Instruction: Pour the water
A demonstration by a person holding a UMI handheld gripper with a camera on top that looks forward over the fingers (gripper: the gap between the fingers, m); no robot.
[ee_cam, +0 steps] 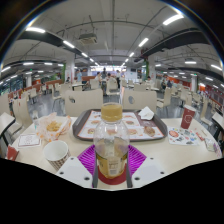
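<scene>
Both jaws pinch the bottle (pixel 111 140) (upright) near the table (pixel 185 150) edge, tray (pixel 90 126) behind

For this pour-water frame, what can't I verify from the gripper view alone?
- Bottle: its base sits between the gripper pads, which hide any contact.
- Paper cup: inside not visible from this angle.
- Tray: middle hidden behind the bottle; the food on it is too small to identify.
- Red cup: contents too small to tell.

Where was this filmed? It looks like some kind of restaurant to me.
Probably a fast-food restaurant or canteen: rows of tables and chairs under strip ceiling lights, and a food tray on the table. The gripper holds a bottle between its fingers.
</scene>
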